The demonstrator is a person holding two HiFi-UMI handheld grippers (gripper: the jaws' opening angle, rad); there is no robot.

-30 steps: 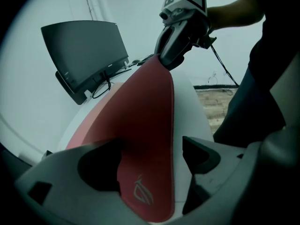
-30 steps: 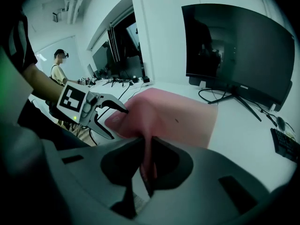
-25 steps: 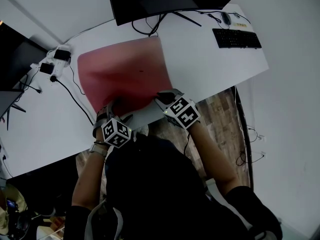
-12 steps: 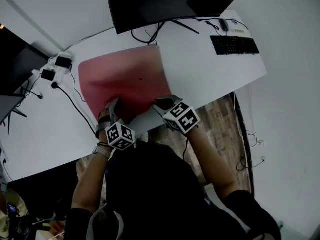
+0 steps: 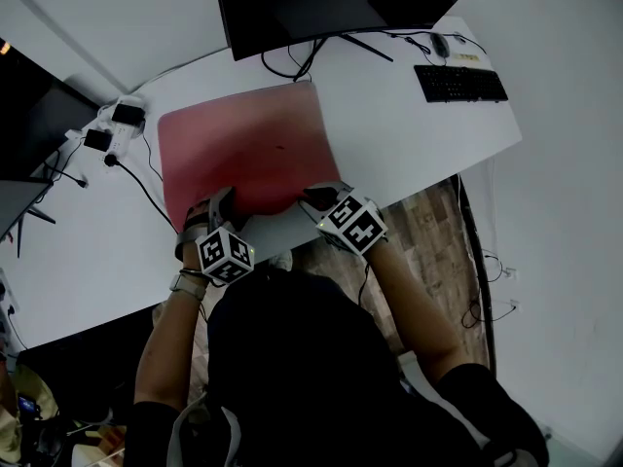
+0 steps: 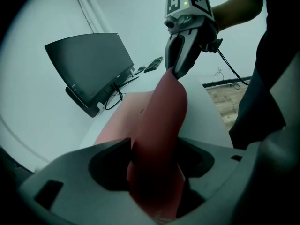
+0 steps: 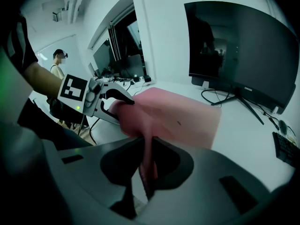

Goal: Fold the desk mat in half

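Mat (image 5: 248,154), one, in right gripper (image 5: 313,200), seemingly pinched between left gripper's (image 5: 222,204) closing jaws

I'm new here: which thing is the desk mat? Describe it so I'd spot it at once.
Find the big dark monitor at the back of the white desk. Right before it lies the mat, a broad pinkish-red sheet. It is the only coloured thing there; the keyboard nearby is black.
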